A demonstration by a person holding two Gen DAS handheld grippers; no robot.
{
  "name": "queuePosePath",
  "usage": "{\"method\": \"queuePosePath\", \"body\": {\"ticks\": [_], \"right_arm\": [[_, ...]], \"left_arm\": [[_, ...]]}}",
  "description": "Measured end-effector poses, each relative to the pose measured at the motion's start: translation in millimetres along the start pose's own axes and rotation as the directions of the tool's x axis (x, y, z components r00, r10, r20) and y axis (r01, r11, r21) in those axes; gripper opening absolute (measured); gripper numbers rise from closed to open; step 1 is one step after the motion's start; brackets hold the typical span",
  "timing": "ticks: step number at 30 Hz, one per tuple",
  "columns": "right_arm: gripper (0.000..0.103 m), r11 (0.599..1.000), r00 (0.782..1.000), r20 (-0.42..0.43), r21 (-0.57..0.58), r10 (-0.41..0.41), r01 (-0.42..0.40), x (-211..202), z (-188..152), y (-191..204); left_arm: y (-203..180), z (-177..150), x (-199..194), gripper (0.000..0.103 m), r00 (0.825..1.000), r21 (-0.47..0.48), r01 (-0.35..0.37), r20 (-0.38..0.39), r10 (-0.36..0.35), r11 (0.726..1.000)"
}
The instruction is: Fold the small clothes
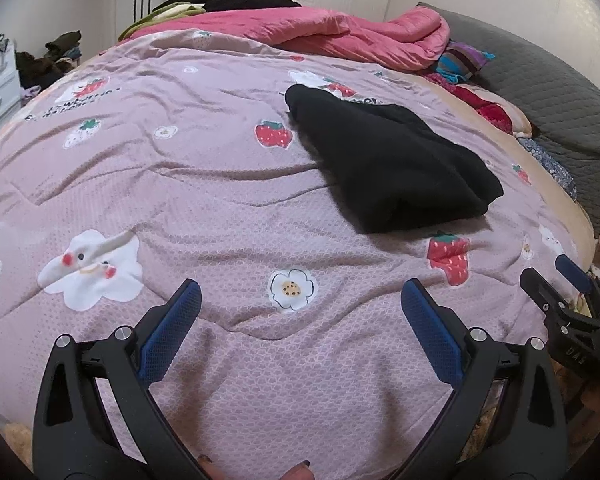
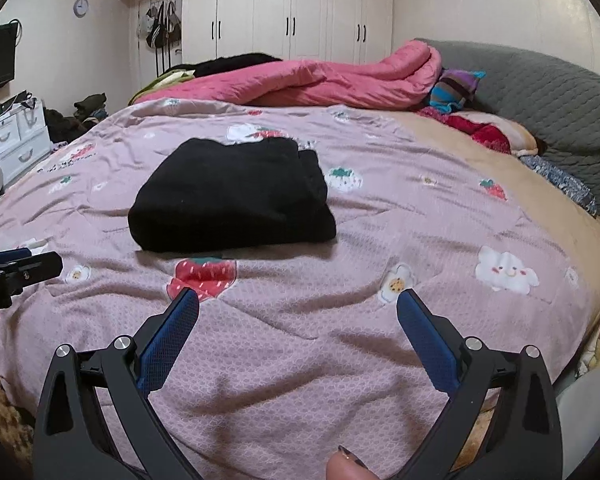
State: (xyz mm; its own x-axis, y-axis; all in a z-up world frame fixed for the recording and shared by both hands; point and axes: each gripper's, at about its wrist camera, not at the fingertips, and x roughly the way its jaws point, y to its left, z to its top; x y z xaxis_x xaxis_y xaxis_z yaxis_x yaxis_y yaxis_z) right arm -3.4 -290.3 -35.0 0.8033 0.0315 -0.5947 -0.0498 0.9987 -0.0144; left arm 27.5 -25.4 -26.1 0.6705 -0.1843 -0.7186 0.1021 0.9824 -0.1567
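A black garment (image 1: 392, 164) lies folded into a thick rectangle on the mauve strawberry-print quilt (image 1: 220, 208); it also shows in the right wrist view (image 2: 232, 200). My left gripper (image 1: 300, 292) is open and empty, low over the quilt, well short of the garment. My right gripper (image 2: 298, 302) is open and empty, near the quilt's front edge, the garment ahead and to its left. The right gripper shows at the right edge of the left wrist view (image 1: 560, 280); the left gripper shows at the left edge of the right wrist view (image 2: 20, 264).
A pink duvet (image 2: 320, 80) is bunched at the far side of the bed. Colourful clothes and pillows (image 2: 460, 92) lie by the grey headboard (image 2: 548, 96). White wardrobes (image 2: 288, 8) stand behind. White drawers (image 2: 16, 140) and a clothes pile are at the left.
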Motion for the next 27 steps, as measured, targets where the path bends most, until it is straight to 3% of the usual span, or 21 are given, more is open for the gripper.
{"method": "queuePosePath", "body": {"ticks": [27], "right_arm": [[0.099, 1.000, 1.000, 0.000, 0.015, -0.003, 0.003, -2.6, 1.4, -5.4]], "left_arm": [[-1.1, -0.8, 0.0, 0.094, 1.000, 0.009, -0.025, -0.011, 0.025, 1.000]]}}
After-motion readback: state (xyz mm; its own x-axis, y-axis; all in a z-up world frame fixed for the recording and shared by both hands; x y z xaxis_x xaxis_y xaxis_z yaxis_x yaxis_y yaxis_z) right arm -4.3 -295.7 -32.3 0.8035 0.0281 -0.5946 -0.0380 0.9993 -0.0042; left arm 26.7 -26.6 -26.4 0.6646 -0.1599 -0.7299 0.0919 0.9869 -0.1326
